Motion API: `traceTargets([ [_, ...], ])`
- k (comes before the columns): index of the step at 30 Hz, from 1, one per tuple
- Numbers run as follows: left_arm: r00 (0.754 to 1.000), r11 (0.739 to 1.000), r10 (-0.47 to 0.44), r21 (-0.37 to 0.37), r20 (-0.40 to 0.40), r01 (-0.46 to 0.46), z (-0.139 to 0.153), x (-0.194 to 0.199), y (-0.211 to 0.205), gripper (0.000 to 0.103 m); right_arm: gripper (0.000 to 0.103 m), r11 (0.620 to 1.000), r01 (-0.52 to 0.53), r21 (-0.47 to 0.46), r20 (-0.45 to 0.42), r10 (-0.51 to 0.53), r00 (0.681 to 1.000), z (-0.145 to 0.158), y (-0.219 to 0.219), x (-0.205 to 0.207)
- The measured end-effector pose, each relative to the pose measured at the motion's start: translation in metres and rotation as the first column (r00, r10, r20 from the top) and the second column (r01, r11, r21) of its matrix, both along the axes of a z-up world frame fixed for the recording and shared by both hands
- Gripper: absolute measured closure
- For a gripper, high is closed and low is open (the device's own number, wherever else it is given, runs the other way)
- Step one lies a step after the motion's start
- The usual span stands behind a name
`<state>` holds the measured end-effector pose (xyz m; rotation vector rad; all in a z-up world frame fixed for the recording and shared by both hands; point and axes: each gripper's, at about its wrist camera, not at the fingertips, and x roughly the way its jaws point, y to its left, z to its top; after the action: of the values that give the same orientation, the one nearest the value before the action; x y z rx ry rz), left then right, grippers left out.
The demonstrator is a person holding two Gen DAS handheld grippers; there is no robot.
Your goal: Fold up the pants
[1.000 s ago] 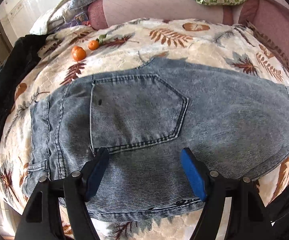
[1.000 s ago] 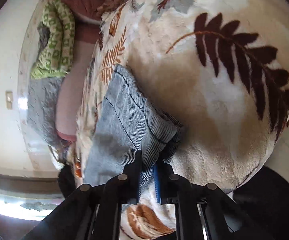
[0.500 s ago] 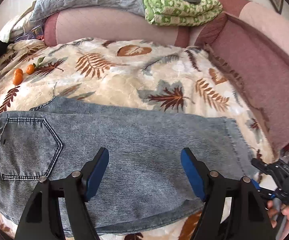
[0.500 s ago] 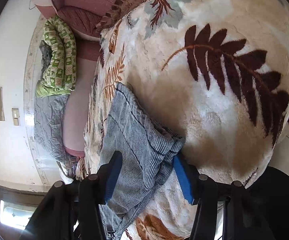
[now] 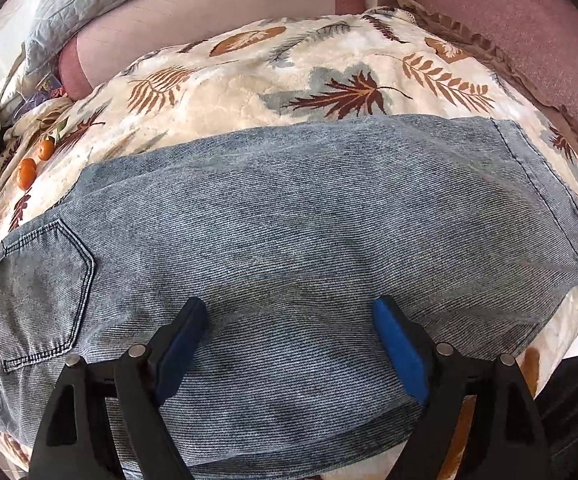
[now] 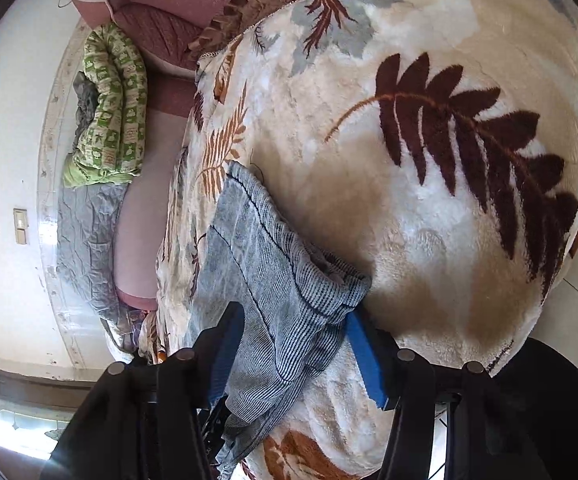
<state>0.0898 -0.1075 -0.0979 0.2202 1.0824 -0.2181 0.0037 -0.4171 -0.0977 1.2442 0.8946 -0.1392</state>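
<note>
Faded blue denim pants [image 5: 289, 232] are lying flat along the near edge of the leaf-print blanket [image 5: 249, 80], long axis running side to side, waistband end left, hem end right. The left gripper [image 5: 289, 344] is hovering over mid-leg, jaws having just spread wider, clasping nothing. The right gripper [image 6: 293, 344] is sitting nearest the hem [image 6: 289, 280], jaws parted, cloth between them, so it looks better placed to carry that end over.

no legible text, label, brand, number or sign appears in either wrist view. the green quilt [image 6: 113, 108] carries small printed squares whose figures are too small to read, and the denim pants [image 5: 289, 240] and the leaf-print blanket [image 5: 329, 76] show no tag or lettering.
</note>
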Motion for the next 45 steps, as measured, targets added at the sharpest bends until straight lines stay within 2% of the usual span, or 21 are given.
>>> traceTargets([
  [7,1.0,1.0,0.0,-0.005,-0.008,0.0,0.002,-0.013,0.003,0.017,0.045,1.0,-0.023,-0.012,-0.01,0.023,1.0,0.006,0.001,-0.003],
  [9,1.0,1.0,-0.008,-0.009,-0.013,0.008,0.002,-0.015,0.005,0.017,0.044,0.997,-0.037,-0.066,-0.018,0.036,0.999,0.018,0.002,-0.009],
  [12,1.0,1.0,-0.014,-0.011,-0.011,0.014,0.001,-0.015,0.006,0.017,0.044,0.988,-0.04,-0.147,0.027,0.044,0.999,0.044,0.003,-0.021],
  [15,1.0,1.0,-0.018,-0.008,-0.009,0.018,0.0,-0.017,0.006,0.017,0.041,0.985,-0.063,-0.163,0.081,0.077,0.994,0.066,0.004,-0.022],
  [19,0.999,0.999,-0.037,-0.029,-0.026,0.036,0.002,-0.02,0.012,0.017,0.037,0.977,-0.187,-0.1,0.157,0.201,0.967,0.075,0.025,0.0],
  [22,0.996,0.992,-0.063,-0.115,-0.064,0.055,0.014,-0.024,0.025,0.018,0.036,0.944,-0.307,-0.117,0.191,0.325,0.926,0.077,0.054,0.028],
  [23,0.998,0.987,-0.059,-0.149,-0.034,0.053,0.023,-0.027,0.033,0.018,0.029,0.932,-0.338,-0.129,0.185,0.357,0.916,0.072,0.06,0.039],
  [24,0.999,0.985,-0.043,-0.167,0.006,0.043,0.033,-0.03,0.043,0.018,0.025,0.926,-0.35,-0.14,0.141,0.369,0.919,0.061,0.064,0.048],
  [25,0.999,0.984,-0.017,-0.175,0.04,0.024,0.042,-0.031,0.055,0.018,0.02,0.917,-0.368,-0.153,0.045,0.379,0.924,0.045,0.067,0.057],
  [26,0.998,0.984,0.016,-0.179,0.063,-0.005,0.048,-0.03,0.068,0.018,0.021,0.903,-0.403,-0.148,-0.064,0.398,0.915,0.027,0.07,0.064],
  [27,0.995,0.983,0.059,-0.176,0.075,-0.045,0.052,-0.028,0.083,0.018,0.022,0.896,-0.416,-0.153,-0.073,0.41,0.909,0.022,0.073,0.065],
  [29,0.984,0.978,0.158,-0.153,0.077,-0.145,0.049,-0.021,0.115,0.017,0.023,0.854,-0.465,-0.232,-0.094,0.456,0.885,0.042,0.083,0.066],
  [31,0.97,0.969,0.241,-0.063,0.031,-0.239,0.029,-0.011,0.138,0.018,0.023,0.83,-0.479,-0.287,-0.046,0.488,0.872,0.072,0.097,0.073],
  [33,0.972,0.97,0.236,-0.054,-0.021,-0.237,0.006,-0.011,0.151,0.018,0.023,0.757,-0.549,-0.353,-0.012,0.584,0.812,0.102,0.13,0.095],
  [34,0.978,0.979,0.204,-0.041,0.035,-0.202,0.006,-0.018,0.148,0.017,0.023,0.707,-0.597,-0.379,0.006,0.648,0.762,0.113,0.154,0.111],
  [35,0.981,0.983,0.186,-0.014,0.053,-0.186,0.006,-0.022,0.143,0.017,0.024,0.652,-0.644,-0.401,0.019,0.708,0.706,0.121,0.181,0.128],
  [37,0.979,0.981,0.194,-0.017,0.062,-0.194,0.006,-0.024,0.143,0.017,0.025,0.543,-0.716,-0.439,0.0,0.797,0.604,0.126,0.239,0.169],
  [40,0.98,0.981,0.191,-0.038,0.058,-0.189,0.007,-0.024,0.147,0.017,0.044,0.344,-0.814,-0.468,-0.111,0.891,0.44,0.106,0.327,0.226],
  [42,0.981,0.981,0.187,-0.069,0.052,-0.183,0.014,-0.027,0.151,0.017,0.046,0.204,-0.85,-0.485,-0.203,0.919,0.337,0.085,0.375,0.25],
  [44,0.976,0.974,0.195,-0.133,0.095,-0.182,0.03,-0.035,0.161,0.017,0.046,0.097,-0.867,-0.489,-0.275,0.926,0.259,0.065,0.408,0.264],
  [45,0.967,0.972,0.211,-0.137,0.145,-0.191,0.04,-0.037,0.166,0.017,0.046,0.06,-0.871,-0.488,-0.306,0.923,0.235,0.058,0.42,0.267],
])
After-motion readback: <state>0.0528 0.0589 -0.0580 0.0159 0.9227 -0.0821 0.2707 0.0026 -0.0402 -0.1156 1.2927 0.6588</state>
